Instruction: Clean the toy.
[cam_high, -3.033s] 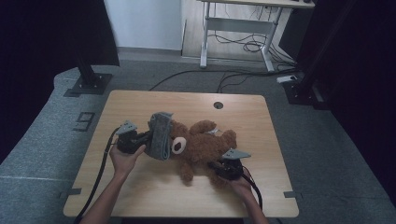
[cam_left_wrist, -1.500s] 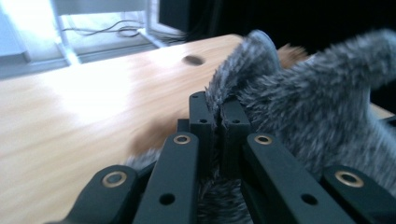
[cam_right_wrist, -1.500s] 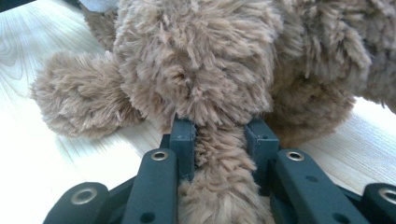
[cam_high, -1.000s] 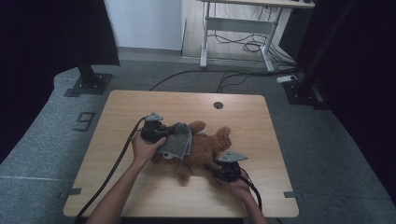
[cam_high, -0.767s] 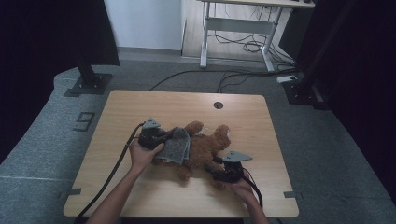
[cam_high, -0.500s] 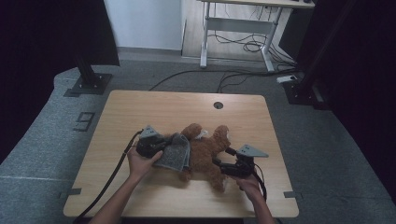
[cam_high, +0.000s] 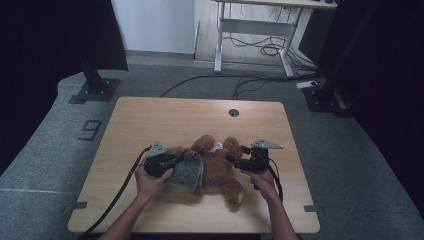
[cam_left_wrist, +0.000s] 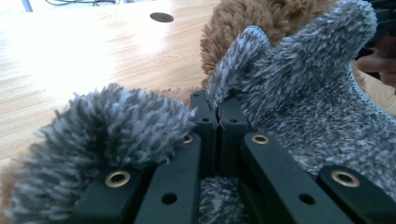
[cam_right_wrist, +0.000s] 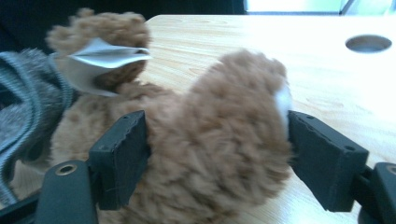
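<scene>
Left gripper (cam_left_wrist: 217, 116) pinches the grey knit garment (cam_left_wrist: 299, 107); right gripper (cam_right_wrist: 217, 154), jaws just opened wide, straddles the brown teddy bear (cam_right_wrist: 219, 154) on the desk (cam_high: 165, 120)

The tabletop (cam_high: 150, 120) is left bare around the teddy bear (cam_high: 218, 167) and grey garment (cam_high: 187, 170); passage is blocked only by these, mid-table.
</scene>
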